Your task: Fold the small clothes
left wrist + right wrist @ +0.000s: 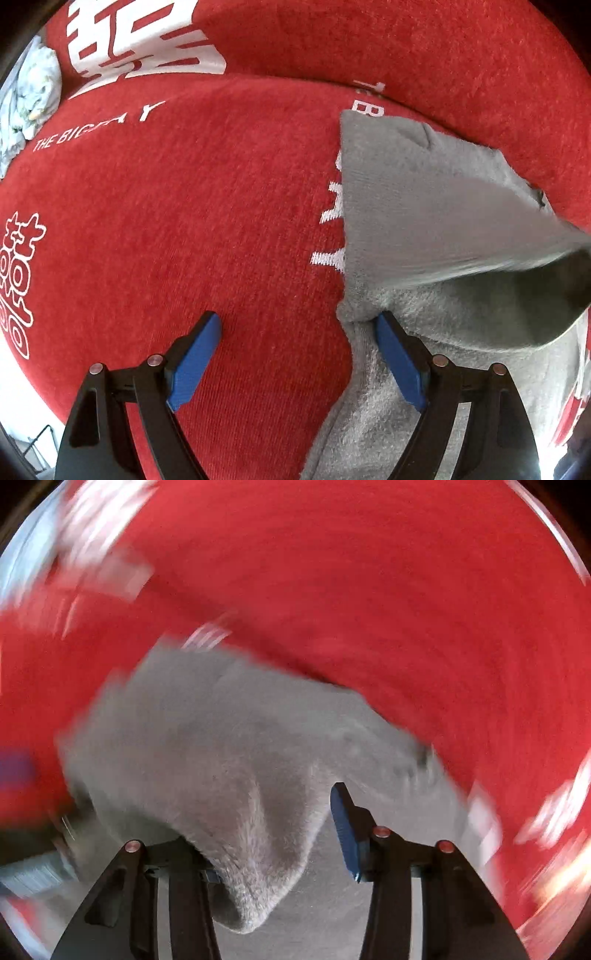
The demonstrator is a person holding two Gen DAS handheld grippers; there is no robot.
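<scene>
grey garment half lifted, fold under way

the grey garment (436, 221) lies on the red cloth (221, 221) that covers the counter, its fleecy inner side showing at the near end and one flap raised off the surface toward the right edge of the left wrist view. in the right wrist view a fold of the same fabric drapes over the left finger of the right gripper (275, 834); its fingers stand partly open with cloth between them, and the blur makes it hard to say whether the pads press on it. the left gripper (299, 325) is wide open and empty; its right finger (399, 362) rests against the garment's edge while the left one hangs over bare red cloth.

this looks like the fold itself, early on. the next move likely calls for the right fingers to grip the fabric firmly and the left to take the near corner, so both edges travel together. a pale bundle (31, 96) lies well apart at the far left.
</scene>
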